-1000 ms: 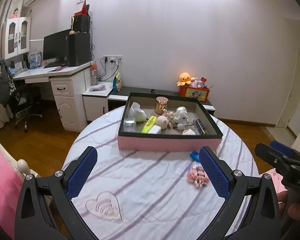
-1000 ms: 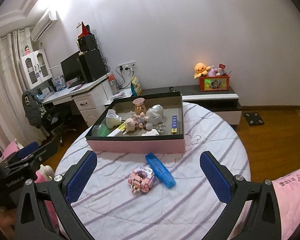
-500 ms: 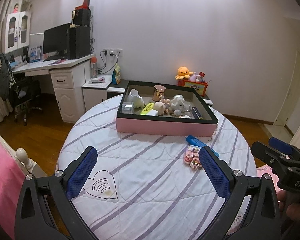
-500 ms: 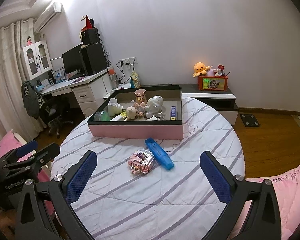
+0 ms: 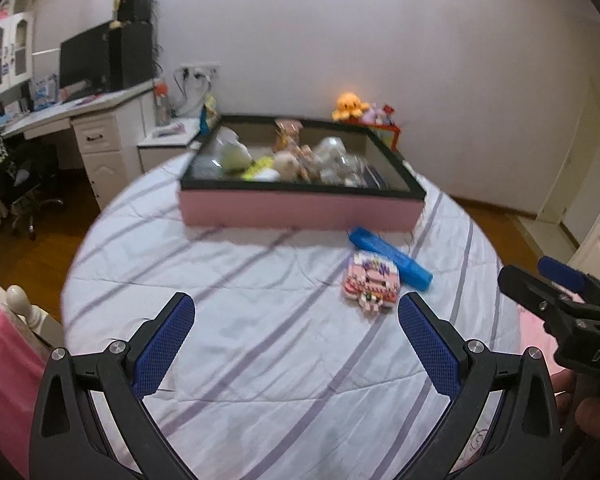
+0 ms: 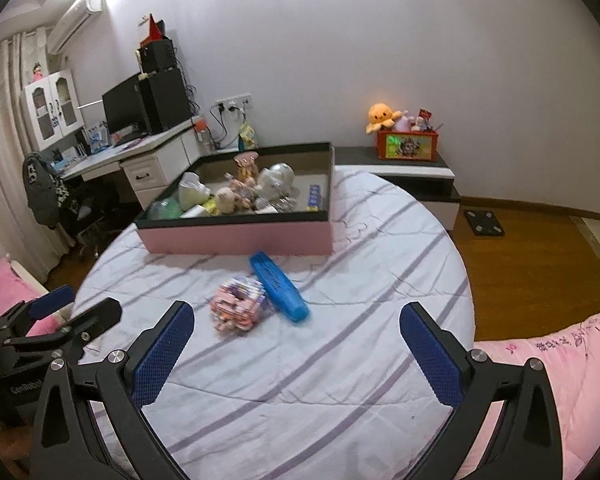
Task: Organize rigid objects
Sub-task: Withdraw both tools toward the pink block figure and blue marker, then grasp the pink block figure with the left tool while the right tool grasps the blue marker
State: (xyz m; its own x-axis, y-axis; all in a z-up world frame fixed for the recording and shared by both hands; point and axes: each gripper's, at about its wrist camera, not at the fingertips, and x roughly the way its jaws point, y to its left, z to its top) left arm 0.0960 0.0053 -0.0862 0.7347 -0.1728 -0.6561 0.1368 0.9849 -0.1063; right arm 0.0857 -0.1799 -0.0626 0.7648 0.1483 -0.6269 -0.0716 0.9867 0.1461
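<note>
A pink box with a black rim [image 5: 300, 212] [image 6: 236, 236] stands at the far side of a round table covered by a striped cloth [image 5: 260, 320]. It holds several small toys and figures. In front of it lie a blue oblong case [image 5: 390, 258] [image 6: 278, 286] and a pink block toy [image 5: 370, 284] [image 6: 238, 306], touching each other. My left gripper [image 5: 296, 336] is open over bare cloth, with the toy just ahead of its right finger. My right gripper [image 6: 296, 340] is open and empty, the toy ahead of its left finger. Each gripper shows in the other's view: right gripper [image 5: 540, 276], left gripper [image 6: 76, 308].
Pink bedding [image 6: 560, 364] borders the table's near sides. Behind the table on the left is a white desk [image 6: 148, 160] with a monitor and an office chair [image 6: 72, 208]. A low cabinet [image 6: 404, 168] carries an orange plush and a red box. A scale [image 6: 484, 222] lies on the wooden floor.
Both views have shifted a little and the box looks nearer in the left wrist view. The heart mark on the cloth has left that view. Both grippers stay open and empty.
</note>
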